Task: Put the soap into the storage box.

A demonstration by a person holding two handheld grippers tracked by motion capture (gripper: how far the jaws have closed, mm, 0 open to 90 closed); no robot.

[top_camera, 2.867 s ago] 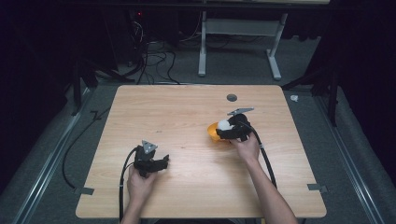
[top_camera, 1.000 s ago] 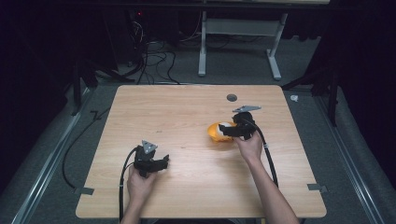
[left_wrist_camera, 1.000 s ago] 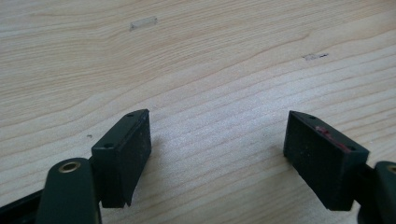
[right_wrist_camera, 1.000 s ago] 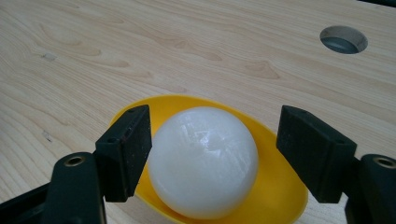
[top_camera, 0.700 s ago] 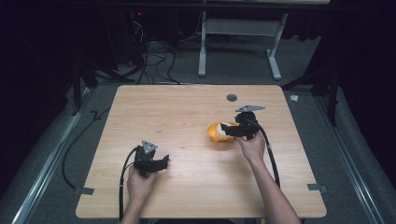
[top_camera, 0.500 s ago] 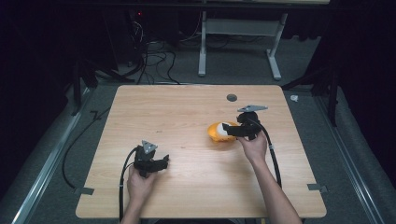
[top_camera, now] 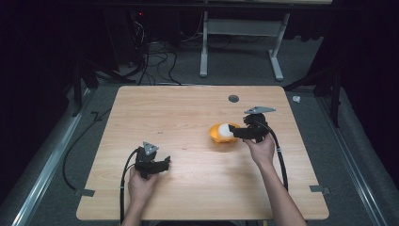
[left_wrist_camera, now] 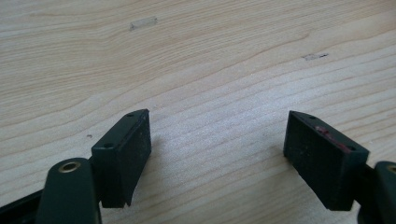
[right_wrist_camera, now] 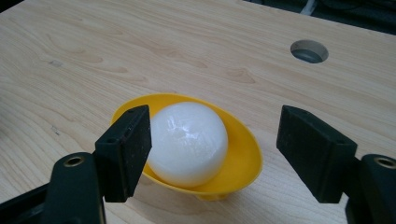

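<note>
White ball [right_wrist_camera: 187, 142] sitting in yellow bowl [right_wrist_camera: 243, 158] on wooden table [top_camera: 188, 113], right of centre. Right gripper [right_wrist_camera: 212, 147] hovering just beside bowl, jaws spread wide, holding nothing, left jaw overlapping ball's edge. Left gripper [left_wrist_camera: 219, 154] resting low over bare wood near front left, jaws gaping, nothing between them.

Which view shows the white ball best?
The right gripper view: the white ball sits close up in the yellow bowl, between the open jaws of the right claw. The high view shows the ball small and partly hidden by that claw. The left gripper view looks at bare table.
</note>
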